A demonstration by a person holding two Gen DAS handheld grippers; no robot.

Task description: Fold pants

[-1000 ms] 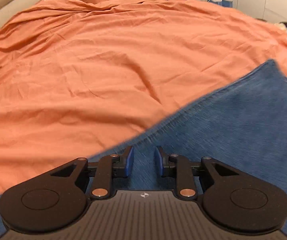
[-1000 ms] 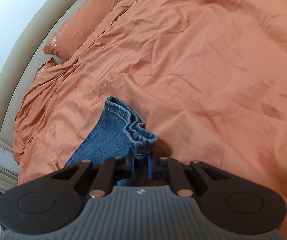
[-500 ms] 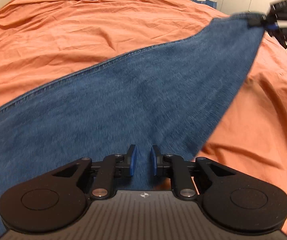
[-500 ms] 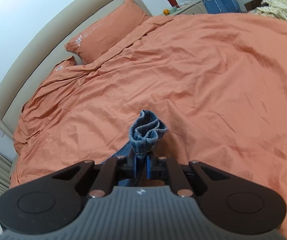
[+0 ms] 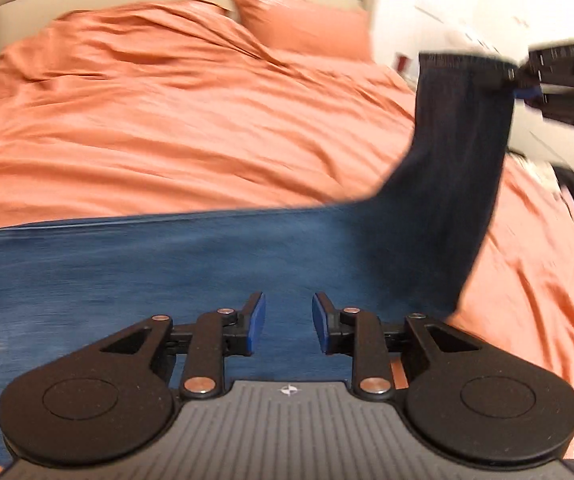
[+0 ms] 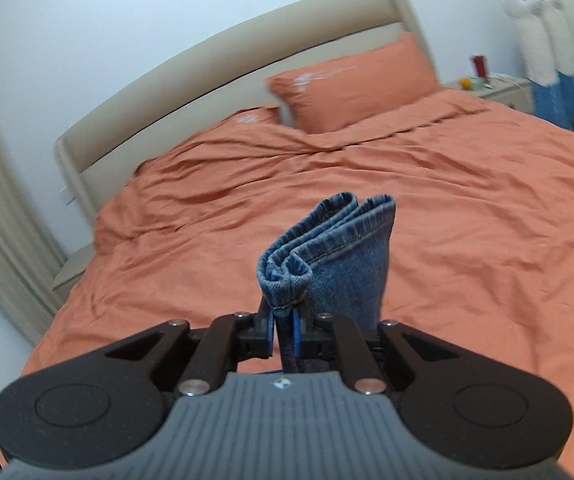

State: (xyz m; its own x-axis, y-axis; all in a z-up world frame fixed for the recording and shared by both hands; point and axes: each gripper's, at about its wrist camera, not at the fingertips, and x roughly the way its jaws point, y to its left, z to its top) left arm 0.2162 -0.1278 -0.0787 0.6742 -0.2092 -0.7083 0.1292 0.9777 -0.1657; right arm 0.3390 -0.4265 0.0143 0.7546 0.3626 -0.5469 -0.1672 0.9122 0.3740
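The left gripper (image 5: 289, 322) hangs just above the blue jeans (image 5: 175, 264), its blue-padded fingers (image 5: 257, 320) spread well apart with nothing between them. The jeans lie flat across the orange duvet (image 5: 159, 128), running from 9 o'clock toward 3 o'clock in the left wrist view, then rise steeply toward 2 o'clock, where the leg end hangs dark and lifted off the bed. At the top of that lifted leg the right gripper (image 5: 521, 86) is seen from the side, blurred, clamped on the hem.

In the right wrist view the right gripper (image 6: 285, 330) has its fingers nearly together, pinching the bunched hems (image 6: 327, 248) of the jeans; the folded cuff layers stand up at 12 o'clock from the pads. Beyond lies the rumpled duvet (image 6: 467, 208), two orange pillows (image 6: 351, 80) against a beige headboard (image 6: 207, 92) at 12 o'clock, and a bedside table (image 6: 503, 90) at 2 o'clock
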